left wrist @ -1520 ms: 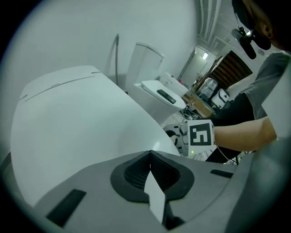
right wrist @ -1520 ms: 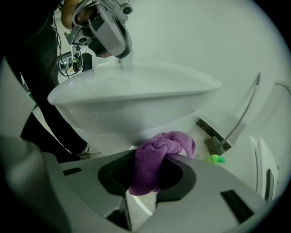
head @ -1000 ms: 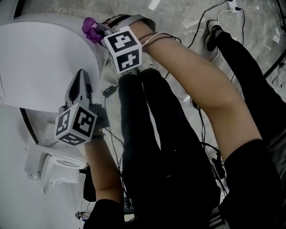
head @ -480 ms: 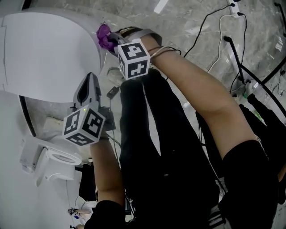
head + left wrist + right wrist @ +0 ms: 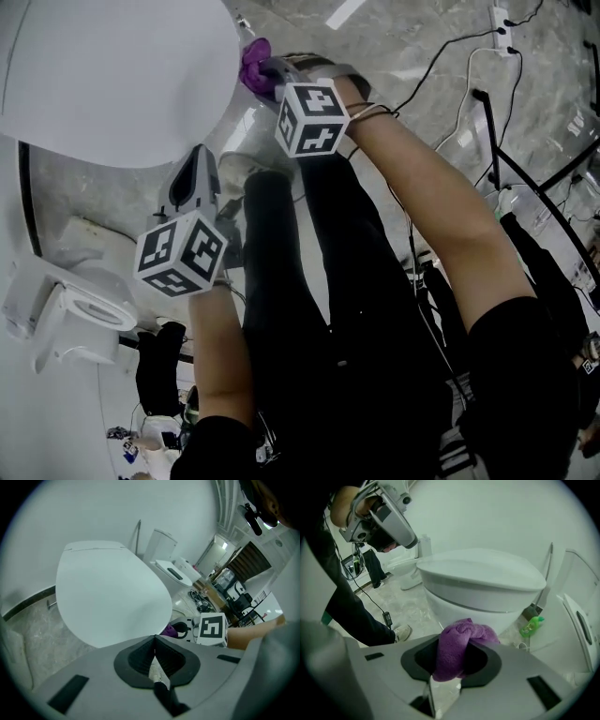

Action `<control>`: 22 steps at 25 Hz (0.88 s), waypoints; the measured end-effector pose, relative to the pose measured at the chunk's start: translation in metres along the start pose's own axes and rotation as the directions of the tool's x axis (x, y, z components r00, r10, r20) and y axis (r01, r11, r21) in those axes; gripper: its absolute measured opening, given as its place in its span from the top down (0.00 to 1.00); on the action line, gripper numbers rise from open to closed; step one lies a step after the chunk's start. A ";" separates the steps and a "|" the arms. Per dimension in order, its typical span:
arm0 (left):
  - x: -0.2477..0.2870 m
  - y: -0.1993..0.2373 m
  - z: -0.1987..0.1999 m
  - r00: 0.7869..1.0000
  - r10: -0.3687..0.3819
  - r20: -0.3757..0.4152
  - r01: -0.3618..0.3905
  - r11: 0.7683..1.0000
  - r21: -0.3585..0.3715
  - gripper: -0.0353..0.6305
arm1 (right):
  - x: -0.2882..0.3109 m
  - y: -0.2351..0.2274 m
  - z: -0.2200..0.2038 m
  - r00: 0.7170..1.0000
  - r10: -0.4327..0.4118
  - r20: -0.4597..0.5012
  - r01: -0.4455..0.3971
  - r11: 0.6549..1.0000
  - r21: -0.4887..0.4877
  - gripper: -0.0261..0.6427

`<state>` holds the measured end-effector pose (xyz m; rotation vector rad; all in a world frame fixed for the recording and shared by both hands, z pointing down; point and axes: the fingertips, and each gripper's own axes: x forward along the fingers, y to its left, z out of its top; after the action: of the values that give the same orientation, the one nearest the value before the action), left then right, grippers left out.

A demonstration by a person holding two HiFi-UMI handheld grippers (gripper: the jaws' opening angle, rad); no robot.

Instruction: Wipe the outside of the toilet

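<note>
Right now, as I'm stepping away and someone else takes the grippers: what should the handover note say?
Left gripper: shut, empty, held beside the toilet, whose lid is closed.
Right gripper: shut on the purple cloth, at the front of the bowl; contact cannot be told.
Done: no wiped area shows.
To do: wipe bowl outside, lid, sides.
A green bottle sits on the floor by the base.

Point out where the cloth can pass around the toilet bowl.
Free: the bare floor between the toilet bowl and the shoe. Crowded: the bowl's other side, where a green bottle sits between it and the next white fixture.
</note>
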<state>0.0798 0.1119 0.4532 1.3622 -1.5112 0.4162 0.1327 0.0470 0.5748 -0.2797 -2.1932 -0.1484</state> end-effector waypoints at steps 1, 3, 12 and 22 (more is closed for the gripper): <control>-0.005 0.005 -0.007 1.000 0.002 0.002 -0.002 1.000 -0.016 0.94 | -0.001 0.003 0.001 1.000 0.002 -0.005 -0.002 1.000 -0.002 0.80; -0.016 0.018 -0.022 1.000 0.013 0.010 -0.012 0.998 -0.055 0.94 | -0.003 0.013 0.005 1.000 0.008 -0.015 -0.008 1.000 0.000 0.80; -0.063 0.080 -0.057 0.997 0.035 0.067 -0.023 0.985 -0.169 0.94 | 0.010 0.052 0.037 0.996 0.014 -0.085 -0.006 0.995 0.095 0.80; -0.093 0.123 -0.083 0.991 0.050 0.121 -0.012 0.955 -0.295 0.94 | 0.037 0.091 0.077 0.996 0.056 -0.064 -0.037 0.963 0.266 0.80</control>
<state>-0.0063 0.2644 0.4550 1.1480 -1.6283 0.1170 0.0752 0.1565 0.5593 -0.1720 -2.1040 0.1587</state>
